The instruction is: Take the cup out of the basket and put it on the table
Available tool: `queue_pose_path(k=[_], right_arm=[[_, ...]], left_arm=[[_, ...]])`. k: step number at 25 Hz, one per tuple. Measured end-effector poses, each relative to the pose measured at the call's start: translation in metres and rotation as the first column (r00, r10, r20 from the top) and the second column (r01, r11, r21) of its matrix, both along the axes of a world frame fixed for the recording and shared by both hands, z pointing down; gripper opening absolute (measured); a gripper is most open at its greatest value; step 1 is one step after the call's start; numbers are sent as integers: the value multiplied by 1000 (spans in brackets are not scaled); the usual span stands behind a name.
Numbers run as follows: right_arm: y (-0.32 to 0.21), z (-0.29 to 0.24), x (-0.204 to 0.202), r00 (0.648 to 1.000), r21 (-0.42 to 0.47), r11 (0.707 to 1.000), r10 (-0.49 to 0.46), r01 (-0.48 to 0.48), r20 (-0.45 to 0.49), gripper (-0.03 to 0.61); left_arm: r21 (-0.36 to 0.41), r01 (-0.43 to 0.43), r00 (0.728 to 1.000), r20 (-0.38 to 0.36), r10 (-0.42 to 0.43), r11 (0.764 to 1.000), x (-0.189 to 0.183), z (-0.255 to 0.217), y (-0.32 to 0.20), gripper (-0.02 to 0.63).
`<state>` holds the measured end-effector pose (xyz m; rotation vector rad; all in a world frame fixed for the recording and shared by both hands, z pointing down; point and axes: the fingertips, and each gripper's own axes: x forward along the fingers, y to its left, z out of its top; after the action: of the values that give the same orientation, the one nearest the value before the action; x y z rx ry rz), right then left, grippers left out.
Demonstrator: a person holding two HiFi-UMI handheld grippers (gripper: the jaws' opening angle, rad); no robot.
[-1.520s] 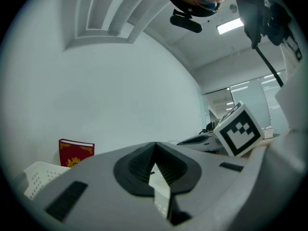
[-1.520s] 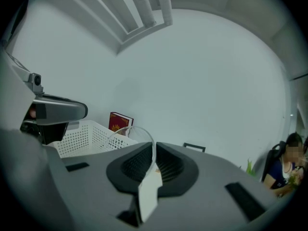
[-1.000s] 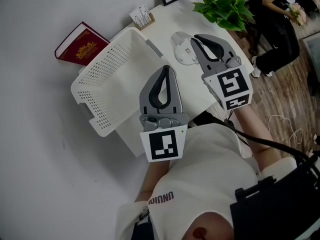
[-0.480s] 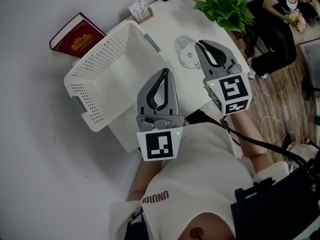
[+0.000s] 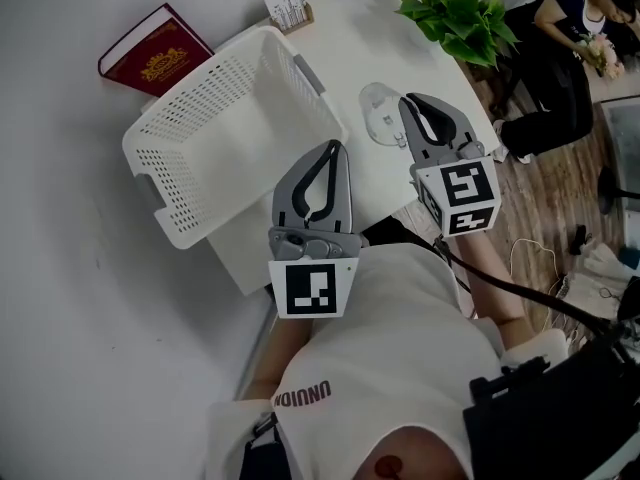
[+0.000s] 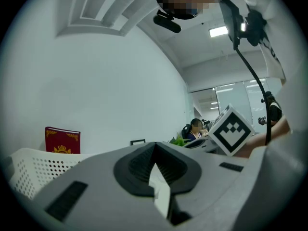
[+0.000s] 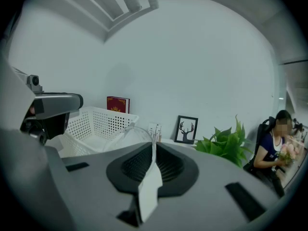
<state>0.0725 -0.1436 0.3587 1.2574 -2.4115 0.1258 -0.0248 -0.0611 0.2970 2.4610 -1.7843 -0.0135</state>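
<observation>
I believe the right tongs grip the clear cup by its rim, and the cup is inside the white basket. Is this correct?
Not quite. The right tongs do grip the clear cup by its rim, but the cup is not inside the white basket. It is outside, beside the basket and over the table. The head view shows this.

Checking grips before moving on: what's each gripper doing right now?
Left gripper: closed, empty.
Right gripper: closed on the cup rim.
</observation>
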Motion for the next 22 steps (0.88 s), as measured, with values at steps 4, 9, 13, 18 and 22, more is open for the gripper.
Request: queue_pose_path(k=[4, 9, 13, 18, 22], right_arm=[[5, 9, 1, 1000, -24, 1000, 4, -4, -4, 38], [9, 20, 4, 1000, -53, 999, 9, -10, -17, 38], [13, 30, 7, 1000, -75, 997, 21, -22, -18, 38], [20, 42, 13, 999, -109, 993, 33, -36, -29, 38], [21, 52, 14, 999, -126, 991, 46, -49, -26, 38]], left_arm=[[-6, -10, 1000, 7, 10, 1000, 1, 6, 1, 9], [-10, -17, 1000, 8, 17, 1000, 1, 10, -1, 9], [-17, -17, 1000, 3, 17, 1000, 2, 13, -1, 9], [0, -107, 979, 173, 106, 994, 9, 15, 0, 9], [-20, -36, 999, -1, 36, 999, 7, 16, -1, 9]])
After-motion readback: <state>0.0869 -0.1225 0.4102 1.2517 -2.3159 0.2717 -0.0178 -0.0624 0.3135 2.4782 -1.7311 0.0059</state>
